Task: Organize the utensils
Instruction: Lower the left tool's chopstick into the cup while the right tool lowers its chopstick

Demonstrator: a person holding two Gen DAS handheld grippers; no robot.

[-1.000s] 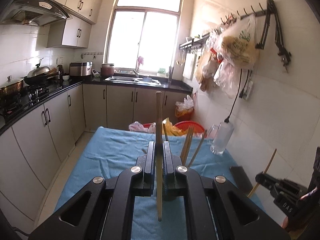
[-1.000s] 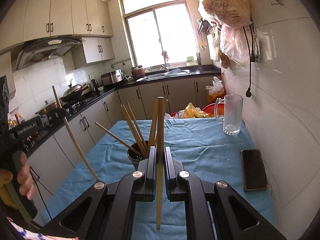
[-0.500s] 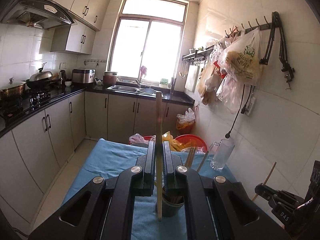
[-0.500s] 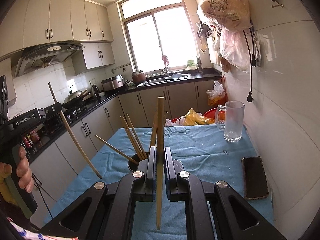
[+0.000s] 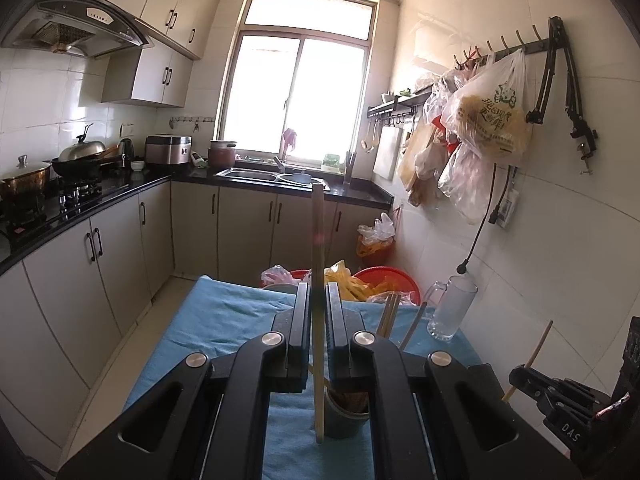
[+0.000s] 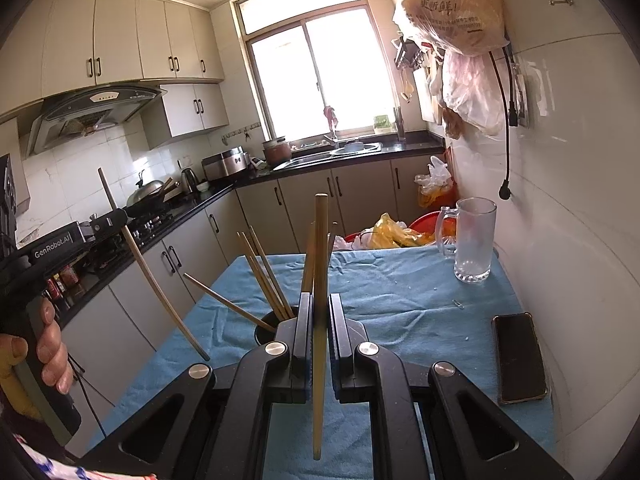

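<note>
Left claw (image 5: 319, 304) and right claw (image 6: 319, 312) each grip one upright chopstick (image 5: 317, 240) above the cup (image 6: 266, 326) on blue-clothed surface (image 6: 400, 300).

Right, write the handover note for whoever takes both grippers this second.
Left claw: shut on one chopstick, held upright above the table, close to the dark cup.
Right claw: shut on a second chopstick, also upright, just behind the cup.
Done: several chopsticks already stand in the cup.
Left: probably drop both held sticks into the cup. No loose utensils show on the cloth, though the grippers hide part of it.
Glass mug and phone sit to the right, clear of the work.
</note>
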